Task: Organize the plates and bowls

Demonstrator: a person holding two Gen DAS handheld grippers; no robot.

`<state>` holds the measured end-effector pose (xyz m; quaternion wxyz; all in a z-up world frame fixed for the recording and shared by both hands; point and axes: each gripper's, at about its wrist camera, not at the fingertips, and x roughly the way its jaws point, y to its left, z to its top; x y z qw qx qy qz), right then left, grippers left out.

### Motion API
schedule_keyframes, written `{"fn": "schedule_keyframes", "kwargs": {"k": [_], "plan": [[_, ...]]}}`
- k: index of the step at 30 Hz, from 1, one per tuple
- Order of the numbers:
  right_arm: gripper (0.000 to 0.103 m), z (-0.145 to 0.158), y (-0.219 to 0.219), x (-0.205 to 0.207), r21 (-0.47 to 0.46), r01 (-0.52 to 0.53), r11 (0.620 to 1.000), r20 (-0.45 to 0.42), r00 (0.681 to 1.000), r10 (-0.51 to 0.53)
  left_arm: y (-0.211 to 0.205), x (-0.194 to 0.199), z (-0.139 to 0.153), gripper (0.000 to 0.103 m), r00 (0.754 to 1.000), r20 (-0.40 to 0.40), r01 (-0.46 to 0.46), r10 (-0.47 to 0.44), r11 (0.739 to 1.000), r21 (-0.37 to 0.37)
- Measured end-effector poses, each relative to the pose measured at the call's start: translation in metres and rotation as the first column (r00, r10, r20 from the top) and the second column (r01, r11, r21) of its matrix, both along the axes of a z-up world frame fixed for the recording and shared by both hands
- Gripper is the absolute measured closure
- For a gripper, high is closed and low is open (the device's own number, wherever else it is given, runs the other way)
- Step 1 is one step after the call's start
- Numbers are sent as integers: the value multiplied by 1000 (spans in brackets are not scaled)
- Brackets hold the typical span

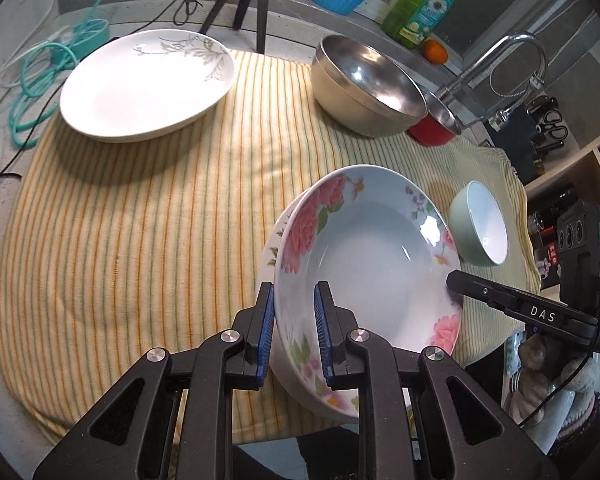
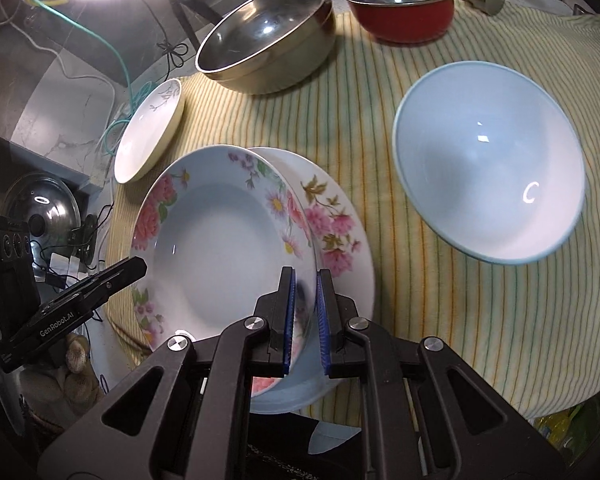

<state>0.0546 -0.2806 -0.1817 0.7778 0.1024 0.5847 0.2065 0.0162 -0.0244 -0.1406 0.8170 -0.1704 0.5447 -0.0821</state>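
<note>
Both tongs, left (image 1: 294, 300) and right (image 2: 305, 288), are clenched on opposite rims of the deep rose-patterned china plate (image 1: 364, 248), steadying it above a flatter flowered plate (image 2: 340, 216), probably for stacking. Beyond, on the striped cloth-covered worktop (image 1: 140, 220), wait the pale-green bowl (image 1: 478, 224), steel bowl (image 1: 368, 84) and white leaf-print plate (image 1: 144, 84).

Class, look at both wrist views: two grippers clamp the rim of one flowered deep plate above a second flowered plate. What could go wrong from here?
1. The flowered deep plate is pinched only at its rim by the left gripper and right gripper; uneven motion could twist or drop it.
2. It could knock the flowered plate beneath.
3. The pale blue bowl sits close on the right and could be bumped.
</note>
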Motion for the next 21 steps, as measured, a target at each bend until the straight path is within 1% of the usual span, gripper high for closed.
{"fn": "schedule_keyframes", "kwargs": {"k": [13, 21], "plan": [[92, -5, -8, 0, -19, 13, 1000, -10, 1000, -13, -12, 3, -11, 85, 999, -33, 23, -22, 1000, 12], [92, -6, -5, -1, -35, 8, 999, -5, 1000, -8, -13, 4, -13, 85, 999, -33, 25, -24, 999, 22]]}}
